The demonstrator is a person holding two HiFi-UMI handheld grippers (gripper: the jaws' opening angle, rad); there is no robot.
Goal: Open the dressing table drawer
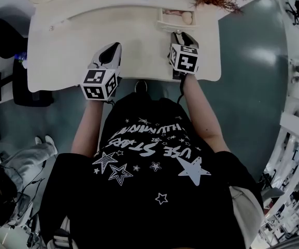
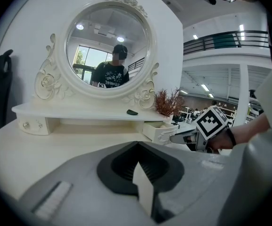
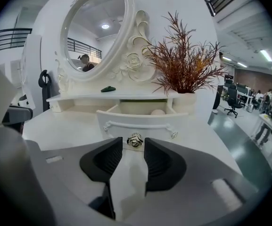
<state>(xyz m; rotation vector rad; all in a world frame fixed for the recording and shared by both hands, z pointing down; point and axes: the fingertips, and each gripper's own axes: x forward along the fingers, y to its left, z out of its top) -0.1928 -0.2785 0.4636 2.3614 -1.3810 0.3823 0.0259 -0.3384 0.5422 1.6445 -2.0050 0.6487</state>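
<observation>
The cream dressing table's right drawer [image 3: 136,124] stands pulled out part way, and a pale round thing [image 3: 158,112] lies inside. Its small metal rose knob [image 3: 135,140] sits between the tips of my right gripper [image 3: 134,145], whose jaws are open with a little gap beside the knob. The head view has the same drawer [image 1: 176,18] just beyond the right gripper [image 1: 183,35]. My left gripper [image 1: 114,48] hovers over the bare tabletop to the left, shut and holding nothing. From the left gripper view [image 2: 136,146], the drawer [image 2: 160,131] and the right gripper [image 2: 178,136] are at the right.
An oval mirror [image 2: 107,51] in a carved frame stands on the shelf. A reddish dried plant [image 3: 183,65] rises behind the drawer. A small dark green object [image 3: 108,89] lies on the shelf. The tabletop [image 1: 66,45] spreads left; a black chair [image 1: 25,87] stands beside it.
</observation>
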